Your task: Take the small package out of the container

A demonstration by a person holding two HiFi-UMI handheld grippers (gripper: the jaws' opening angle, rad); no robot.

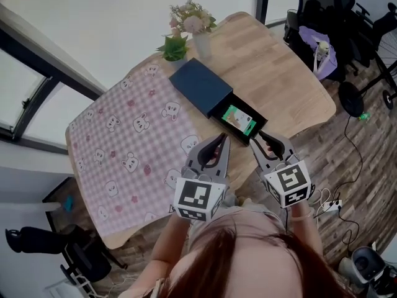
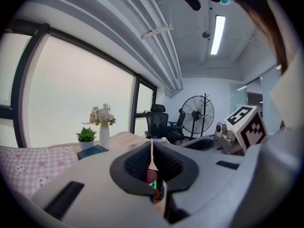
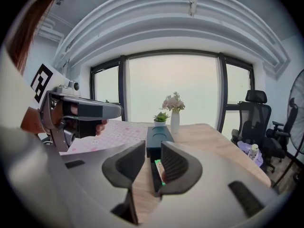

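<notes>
On the wooden table (image 1: 282,73), far side: dark blue container (image 1: 200,84), sleeve type, black inner tray (image 1: 255,127) slid out toward the person

- small package (image 1: 238,119): green, lying flat in the exposed tray, not lifted. Right gripper view shows only a green edge of it (image 3: 158,167) between the jaws' line of sight
- left gripper (image 1: 222,140): claw pressed together, pad tips meeting, nothing pinched. Sits just left of the tray's near end, over the table edge of the pink bunny-print cloth (image 1: 127,148)
- right gripper (image 1: 265,143): claw spread, narrow gap, nothing between the pads. Tips at the tray's near right corner; can't tell if they touch it. Its own view looks straight down the tray and container (image 3: 159,136)
- both grippers point at the tray, angled slightly down, side by side, well apart from each other at the marker cubes

Behind the container: white vase (image 1: 202,43) with pale flowers, small potted plant (image 1: 175,47) just beside it. Black office chair (image 1: 332,8) on the floor past the table's right end
</notes>
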